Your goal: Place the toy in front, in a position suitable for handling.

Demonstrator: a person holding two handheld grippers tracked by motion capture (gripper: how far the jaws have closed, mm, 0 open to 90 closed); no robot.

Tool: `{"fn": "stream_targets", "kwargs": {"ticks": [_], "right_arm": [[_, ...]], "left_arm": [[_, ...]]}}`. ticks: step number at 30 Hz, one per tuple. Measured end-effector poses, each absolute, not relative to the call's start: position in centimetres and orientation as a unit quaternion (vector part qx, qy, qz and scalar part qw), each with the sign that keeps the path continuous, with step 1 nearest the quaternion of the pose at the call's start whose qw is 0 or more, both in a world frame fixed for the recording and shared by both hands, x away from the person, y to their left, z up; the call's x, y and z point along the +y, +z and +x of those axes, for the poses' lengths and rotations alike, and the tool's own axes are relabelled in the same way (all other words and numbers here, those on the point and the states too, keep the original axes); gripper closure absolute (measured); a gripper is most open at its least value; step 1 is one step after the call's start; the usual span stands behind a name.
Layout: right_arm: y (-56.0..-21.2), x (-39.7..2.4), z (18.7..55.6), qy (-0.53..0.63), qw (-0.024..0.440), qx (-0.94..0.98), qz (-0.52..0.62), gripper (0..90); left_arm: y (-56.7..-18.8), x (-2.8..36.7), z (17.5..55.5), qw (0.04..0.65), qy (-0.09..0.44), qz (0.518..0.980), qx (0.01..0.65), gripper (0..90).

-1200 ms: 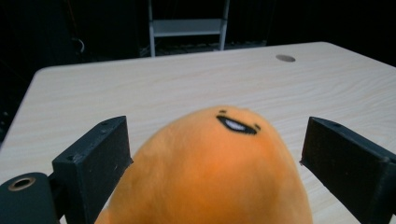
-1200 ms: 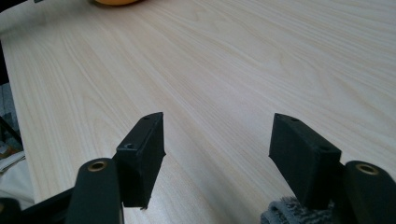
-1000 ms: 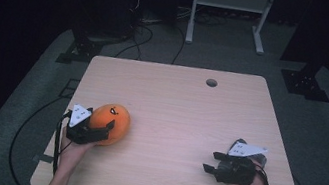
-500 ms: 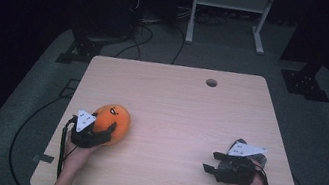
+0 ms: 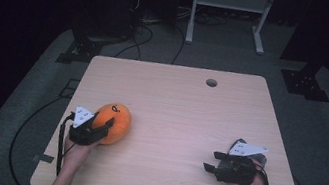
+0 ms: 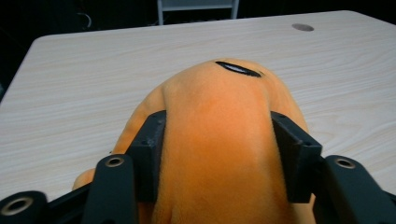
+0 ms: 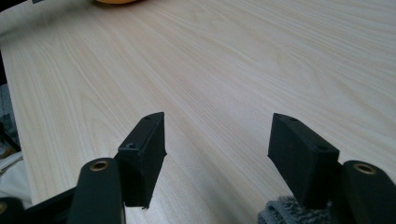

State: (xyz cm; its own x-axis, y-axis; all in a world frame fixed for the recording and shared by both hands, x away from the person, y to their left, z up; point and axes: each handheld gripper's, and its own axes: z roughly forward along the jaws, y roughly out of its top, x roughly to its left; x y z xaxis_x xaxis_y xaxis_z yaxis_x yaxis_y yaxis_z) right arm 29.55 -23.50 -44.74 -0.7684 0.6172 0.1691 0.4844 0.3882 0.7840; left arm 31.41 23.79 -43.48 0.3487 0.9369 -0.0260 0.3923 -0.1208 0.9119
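One orange plush toy lies on the worktop in the lower left of the high view, near the left edge. The left tool has just been closing its jaws, and the toy is between them. In the left gripper view both pads press into the plush, and the fabric bulges forward between and above them. This tool is therefore clamped on the toy.

Handling, as judged from the surface: the toy appears soft, light and easily compressed. The pile fabric should give good friction, so slipping is unlikely, and breakage is not a concern. The body will deform under the pads and may sag or swing when lifted. The present hold lies across the narrow rear part of the body, with the dark stitched mark on the far side. A hold across the thickest part would limit sagging.

The right tool rests in the lower right of the high view, well apart from the toy. In the right gripper view its jaws stand wide apart over bare wood with nothing between them.

Count:
- plush toy: one
- tools: two
- worktop: one, with one round cable hole near its far edge
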Motion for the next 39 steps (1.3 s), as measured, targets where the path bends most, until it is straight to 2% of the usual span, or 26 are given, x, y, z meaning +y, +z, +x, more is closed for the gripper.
{"fn": "stream_targets", "kwargs": {"ticks": [7, 13, 19, 23, 28, 34, 36, 37, 39], "right_arm": [[-44.4, -23.8, 29.4, 0.440, 0.089, 0.829, 0.334, 35.3], [-43.4, -25.2, 29.1, 0.468, 0.103, 0.806, 0.347, 35.4], [-42.3, -27.3, 29.5, 0.469, 0.141, 0.789, 0.372, 35.5], [-42.2, -28.9, 30.1, 0.452, 0.163, 0.780, 0.401, 40.5], [-42.9, -30.5, 30.9, 0.422, 0.163, 0.776, 0.439, 43.9], [-43.8, -30.2, 31.9, 0.377, 0.156, 0.792, 0.455, 47.9], [-44.4, -29.8, 32.1, 0.355, 0.154, 0.801, 0.456, 48.0], [-45.2, -29.6, 32.4, 0.340, 0.138, 0.808, 0.462, 48.1], [-45.8, -29.3, 32.6, 0.320, 0.134, 0.816, 0.462, 47.6]], "left_arm": [[-42.7, 24.1, 30.8, 0.514, 0.273, 0.650, 0.489, 46.6], [-41.8, 22.4, 30.3, 0.533, 0.258, 0.660, 0.463, 45.9], [-41.0, 17.7, 30.6, 0.533, 0.239, 0.706, 0.401, 45.3], [-41.0, 14.3, 30.7, 0.532, 0.222, 0.733, 0.362, 44.4], [-41.8, 10.0, 31.4, 0.522, 0.190, 0.766, 0.324, 43.3], [-43.1, 7.3, 31.8, 0.514, 0.163, 0.786, 0.303, 42.5], [-43.5, 6.8, 31.7, 0.517, 0.160, 0.787, 0.296, 40.4], [-43.6, 6.9, 31.6, 0.519, 0.159, 0.786, 0.295, 38.9], [-43.7, 7.1, 31.5, 0.514, 0.159, 0.793, 0.286, 32.8]]}}
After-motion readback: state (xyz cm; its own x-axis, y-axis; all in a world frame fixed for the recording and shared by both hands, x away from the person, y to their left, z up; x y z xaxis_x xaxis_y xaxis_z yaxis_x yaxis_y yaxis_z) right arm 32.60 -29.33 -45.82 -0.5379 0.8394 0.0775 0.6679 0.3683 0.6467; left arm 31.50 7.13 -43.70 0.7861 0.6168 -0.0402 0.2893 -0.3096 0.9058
